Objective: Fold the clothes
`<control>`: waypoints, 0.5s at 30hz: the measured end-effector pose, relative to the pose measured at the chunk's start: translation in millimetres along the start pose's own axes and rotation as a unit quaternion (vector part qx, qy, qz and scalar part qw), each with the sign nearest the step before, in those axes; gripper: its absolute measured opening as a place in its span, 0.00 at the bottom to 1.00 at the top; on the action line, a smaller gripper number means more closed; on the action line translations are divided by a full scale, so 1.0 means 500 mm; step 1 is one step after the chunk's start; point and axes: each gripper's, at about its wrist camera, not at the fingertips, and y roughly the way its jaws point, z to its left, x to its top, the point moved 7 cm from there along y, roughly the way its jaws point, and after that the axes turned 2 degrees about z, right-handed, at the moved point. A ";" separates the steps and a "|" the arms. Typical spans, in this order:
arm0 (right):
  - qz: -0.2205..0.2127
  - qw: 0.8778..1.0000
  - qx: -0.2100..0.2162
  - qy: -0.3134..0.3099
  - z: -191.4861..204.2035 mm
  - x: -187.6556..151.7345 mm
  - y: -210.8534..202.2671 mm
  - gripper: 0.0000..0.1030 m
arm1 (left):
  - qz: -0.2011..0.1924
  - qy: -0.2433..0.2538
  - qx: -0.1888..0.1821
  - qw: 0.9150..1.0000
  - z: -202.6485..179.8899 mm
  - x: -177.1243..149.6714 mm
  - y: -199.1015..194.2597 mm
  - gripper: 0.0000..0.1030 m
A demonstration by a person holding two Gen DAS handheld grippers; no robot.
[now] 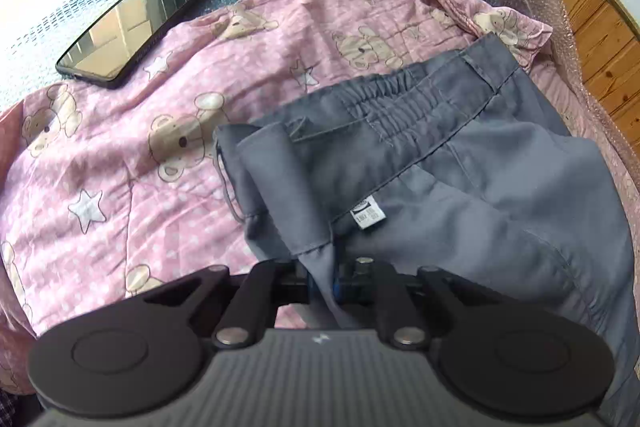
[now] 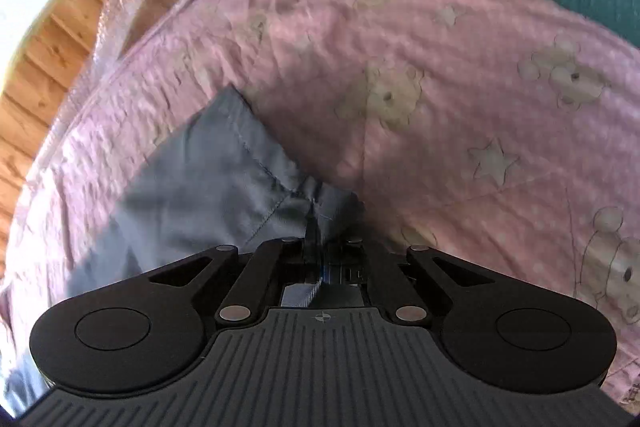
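I'm clamping both tongs, the left gripper [image 1: 324, 279] and right gripper [image 2: 320, 259], on smooth grey trousers [image 1: 460, 187]. Beneath them I'm seeing a crinkled pink bear-print quilt [image 1: 132, 163], with a glossy phone [image 1: 136, 27] lying ahead-left of the left tongs.

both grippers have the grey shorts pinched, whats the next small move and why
Probably lift and draw both apart: the left hand-held gripper and right hand-held gripper each pinch bunched grey shorts, crumpled on the pink bear blanket.

Home: teddy-print quilt [image 1: 120, 155] (pink), wood floor [image 1: 600, 39].
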 end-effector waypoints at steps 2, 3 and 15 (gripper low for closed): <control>0.000 1.000 0.000 -0.004 0.004 -0.003 -0.002 0.00 | 0.001 -0.003 -0.001 1.000 0.002 -0.001 0.002 0.08; 0.001 1.000 -0.001 -0.009 0.007 -0.003 0.000 0.00 | 0.002 -0.005 -0.002 1.000 0.003 -0.001 0.003 0.08; -0.010 0.998 0.004 -0.059 0.022 -0.016 -0.029 0.00 | -0.003 0.003 -0.021 1.000 0.023 0.033 0.029 0.15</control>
